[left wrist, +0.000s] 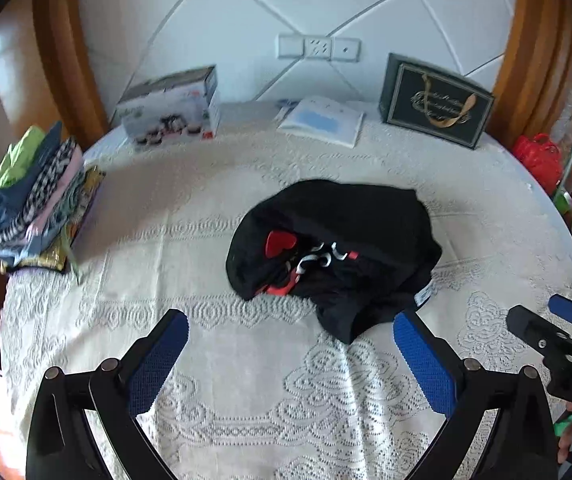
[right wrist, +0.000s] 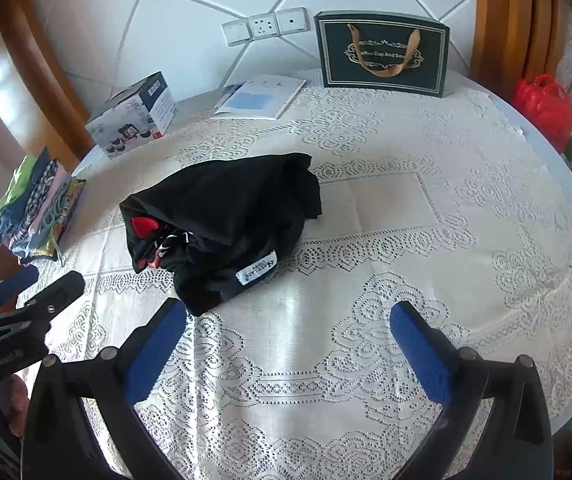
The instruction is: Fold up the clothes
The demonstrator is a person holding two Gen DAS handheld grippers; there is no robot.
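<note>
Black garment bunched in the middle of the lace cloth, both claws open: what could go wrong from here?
1. The black garment lies crumpled, so the left claw may pinch several layers at once.
2. The right claw could snag the lace tablecloth beneath and drag it.
3. Dragging might disturb the stack of clothes at the table's edge.

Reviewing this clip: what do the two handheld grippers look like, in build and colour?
Both match: the left gripper and right gripper each have black plastic linkage arms joined by round metal pins, with two fingers faced in textured blue pads. The right gripper's body, seen from the left wrist view, carries white lettering reading "DAS", cut off by the frame. No cables or sleeves show.
</note>
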